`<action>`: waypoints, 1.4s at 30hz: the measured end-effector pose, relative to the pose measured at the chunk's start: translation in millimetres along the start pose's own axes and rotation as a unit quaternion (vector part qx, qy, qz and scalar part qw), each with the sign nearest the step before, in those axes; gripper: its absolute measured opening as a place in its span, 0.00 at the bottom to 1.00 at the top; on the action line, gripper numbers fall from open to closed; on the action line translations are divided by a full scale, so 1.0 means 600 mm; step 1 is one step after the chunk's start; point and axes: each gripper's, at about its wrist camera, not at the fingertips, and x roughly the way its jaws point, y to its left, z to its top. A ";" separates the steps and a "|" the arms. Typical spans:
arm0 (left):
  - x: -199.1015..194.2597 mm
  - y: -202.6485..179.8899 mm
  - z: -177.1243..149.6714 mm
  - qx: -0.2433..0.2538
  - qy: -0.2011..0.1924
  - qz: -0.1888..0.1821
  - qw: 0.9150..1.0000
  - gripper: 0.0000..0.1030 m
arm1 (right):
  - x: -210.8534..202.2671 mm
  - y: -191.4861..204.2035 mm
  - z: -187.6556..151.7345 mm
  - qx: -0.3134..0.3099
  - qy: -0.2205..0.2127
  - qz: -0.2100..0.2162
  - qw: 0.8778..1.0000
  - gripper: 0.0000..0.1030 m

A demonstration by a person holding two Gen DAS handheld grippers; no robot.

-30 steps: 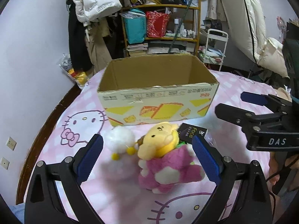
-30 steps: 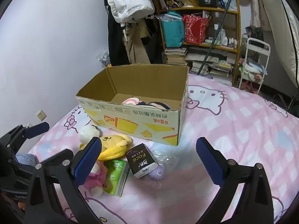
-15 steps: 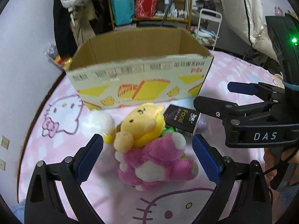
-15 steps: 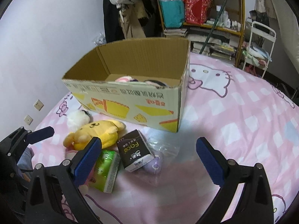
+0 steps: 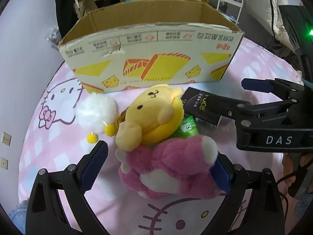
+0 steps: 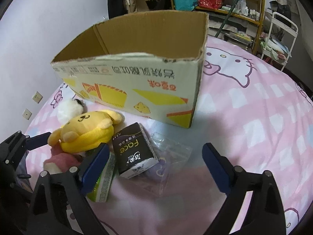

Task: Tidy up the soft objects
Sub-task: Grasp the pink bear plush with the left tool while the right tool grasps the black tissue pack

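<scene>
Left to right on the pink bedspread (image 5: 254,64): white pom-pom plush (image 5: 96,113), yellow dog plush (image 5: 154,115), pink plush (image 5: 172,170), all near side of the cardboard box (image 5: 156,58). Left gripper (image 5: 156,172) is open, jaws straddling the pink plush, whose long axis runs left-right across the gap; right pad touching, left apart. Right gripper (image 6: 154,168) is open over the black tissue pack (image 6: 133,152), farther from the plush, so left arm is nearer.

Pink plush toy (image 5: 170,168) fuzzy; cardboard box (image 5: 156,58) matt, torn rim; zip bag (image 6: 168,156) probably clear glossy plastic.
</scene>
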 end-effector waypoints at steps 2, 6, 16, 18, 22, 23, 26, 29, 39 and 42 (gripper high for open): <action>0.003 0.003 0.000 -0.006 0.005 -0.003 1.000 0.92 | 0.006 0.000 -0.001 -0.001 0.004 0.002 1.000 0.97; 0.011 0.013 -0.003 -0.021 0.020 -0.015 0.999 0.92 | 0.015 0.008 -0.002 -0.009 0.012 0.003 1.000 0.91; 0.012 0.032 -0.012 -0.044 0.031 -0.040 0.998 0.71 | 0.045 0.045 -0.013 -0.053 0.044 -0.005 0.998 0.78; 0.009 0.034 -0.013 -0.046 0.031 -0.042 0.998 0.70 | 0.050 0.051 -0.014 -0.064 0.048 -0.011 0.997 0.70; 0.002 0.040 -0.015 -0.052 0.032 -0.039 0.997 0.70 | 0.050 0.059 -0.015 -0.077 0.043 -0.021 0.996 0.51; 0.001 0.042 -0.014 -0.055 0.031 -0.038 0.997 0.70 | 0.049 0.059 -0.015 -0.077 0.043 -0.021 0.996 0.46; -0.002 0.051 -0.014 -0.063 0.031 -0.035 0.997 0.70 | 0.050 0.059 -0.014 -0.077 0.041 -0.017 0.996 0.46; -0.002 0.058 -0.013 -0.068 0.033 -0.031 0.997 0.70 | 0.052 0.060 -0.012 -0.076 0.039 -0.019 0.996 0.49; 0.000 0.061 -0.013 -0.064 0.031 -0.012 0.997 0.71 | 0.063 0.036 0.017 -0.055 0.024 -0.005 0.998 0.72; 0.001 0.062 -0.012 -0.066 0.031 -0.012 0.997 0.71 | 0.065 0.036 0.021 -0.050 0.017 -0.003 0.999 0.75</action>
